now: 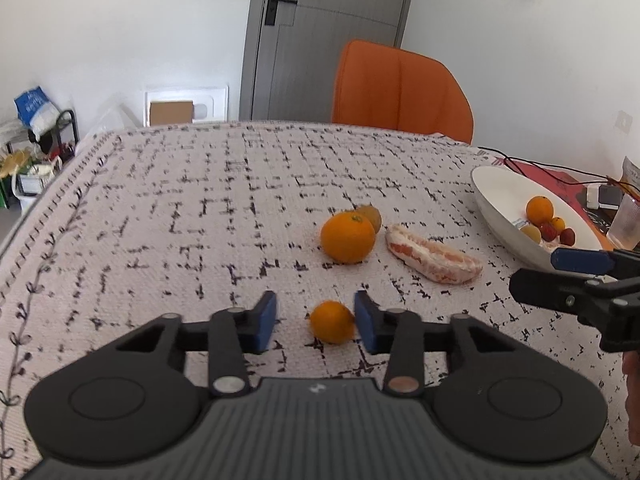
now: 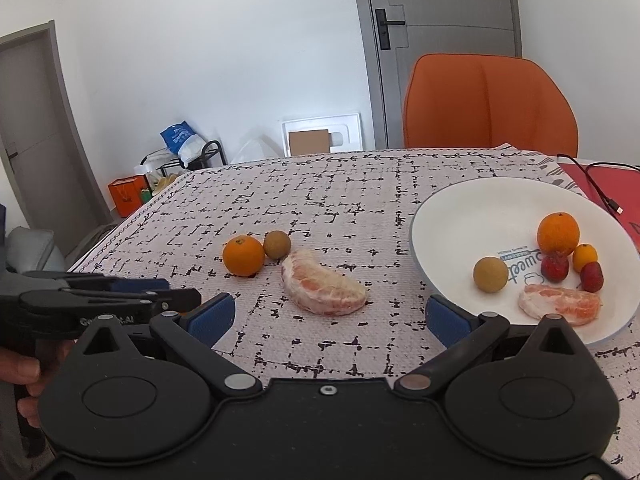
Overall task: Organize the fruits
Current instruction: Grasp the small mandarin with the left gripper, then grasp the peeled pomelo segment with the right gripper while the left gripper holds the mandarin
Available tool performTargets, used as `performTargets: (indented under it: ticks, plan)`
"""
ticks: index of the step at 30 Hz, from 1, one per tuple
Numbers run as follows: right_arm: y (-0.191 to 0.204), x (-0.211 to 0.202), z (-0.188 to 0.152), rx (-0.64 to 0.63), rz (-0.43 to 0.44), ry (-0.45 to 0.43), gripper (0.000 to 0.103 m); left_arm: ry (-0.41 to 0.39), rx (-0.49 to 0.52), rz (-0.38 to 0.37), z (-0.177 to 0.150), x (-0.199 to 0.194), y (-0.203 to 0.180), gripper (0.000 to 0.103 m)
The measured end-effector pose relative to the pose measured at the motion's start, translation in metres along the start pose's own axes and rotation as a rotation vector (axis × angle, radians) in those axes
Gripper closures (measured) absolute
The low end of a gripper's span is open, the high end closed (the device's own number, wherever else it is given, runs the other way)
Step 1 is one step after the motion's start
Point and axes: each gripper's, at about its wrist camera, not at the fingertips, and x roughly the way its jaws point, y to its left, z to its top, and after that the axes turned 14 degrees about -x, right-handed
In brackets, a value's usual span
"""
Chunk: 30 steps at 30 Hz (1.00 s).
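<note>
A small orange [image 1: 332, 321] lies on the cloth between the open blue pads of my left gripper [image 1: 315, 322], close to the right pad. Beyond it sit a larger orange [image 1: 347, 237], a brown round fruit [image 1: 370, 216] and a peeled pomelo wedge [image 1: 433, 254]; they also show in the right wrist view as the orange [image 2: 243, 255], brown fruit [image 2: 277, 244] and wedge [image 2: 322, 288]. My right gripper [image 2: 329, 314] is open and empty, just before the wedge. The white bowl [image 2: 472, 208] at right holds several fruits.
An orange chair [image 2: 490, 106] stands behind the table's far edge. A red mat with black cables [image 2: 600, 184] lies right of the bowl. A clear cup [image 1: 626, 220] stands beyond the bowl. The patterned tablecloth [image 1: 200, 220] covers the table.
</note>
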Motion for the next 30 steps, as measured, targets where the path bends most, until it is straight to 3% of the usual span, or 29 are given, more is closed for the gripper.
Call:
performTargets:
  ticks: [2, 9, 22, 30]
  plan:
    - [0.001, 0.001, 0.0, -0.006, 0.003, -0.003, 0.0, 0.008, -0.01, 0.006, -0.001, 0.002, 0.002, 0.081]
    - [0.002, 0.008, 0.005, -0.018, 0.012, 0.001, 0.002, -0.007, -0.025, 0.005, 0.002, -0.004, 0.008, 0.081]
    - [0.014, 0.034, 0.016, -0.092, 0.057, 0.032, 0.017, -0.045, -0.071, 0.033, 0.008, -0.024, 0.033, 0.081]
    - [0.017, 0.054, 0.024, -0.131, 0.077, 0.059, 0.02, -0.061, -0.1, 0.057, 0.008, -0.034, 0.048, 0.081]
